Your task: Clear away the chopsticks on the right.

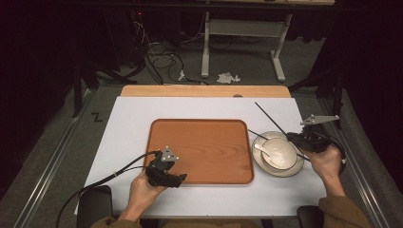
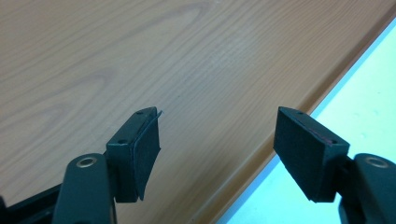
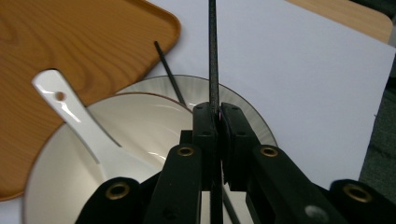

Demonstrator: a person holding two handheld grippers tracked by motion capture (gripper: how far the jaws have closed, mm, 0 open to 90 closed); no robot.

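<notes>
My right gripper (image 3: 218, 109) is shut on a thin black chopstick (image 3: 213, 56), which runs straight up past the jaws. In the high view that chopstick (image 1: 268, 116) slants up and left from the right gripper (image 1: 297, 138), at the table's right. Below it a cream bowl (image 3: 140, 121) stands on a plate (image 3: 252, 116) and holds a white spoon (image 3: 79, 116). A second black chopstick (image 3: 169, 72) lies across the plate's far rim. My left gripper (image 2: 217, 144) is open with nothing between its pads, low over the front edge of the wooden tray (image 2: 140, 56).
The wooden tray (image 1: 199, 142) lies mid-table on a white sheet (image 1: 133, 118), with the bowl (image 1: 280, 154) and plate right beside it. Beyond the table's wooden far edge (image 1: 204, 90) are floor cables (image 1: 157, 59) and desk legs (image 1: 205, 47).
</notes>
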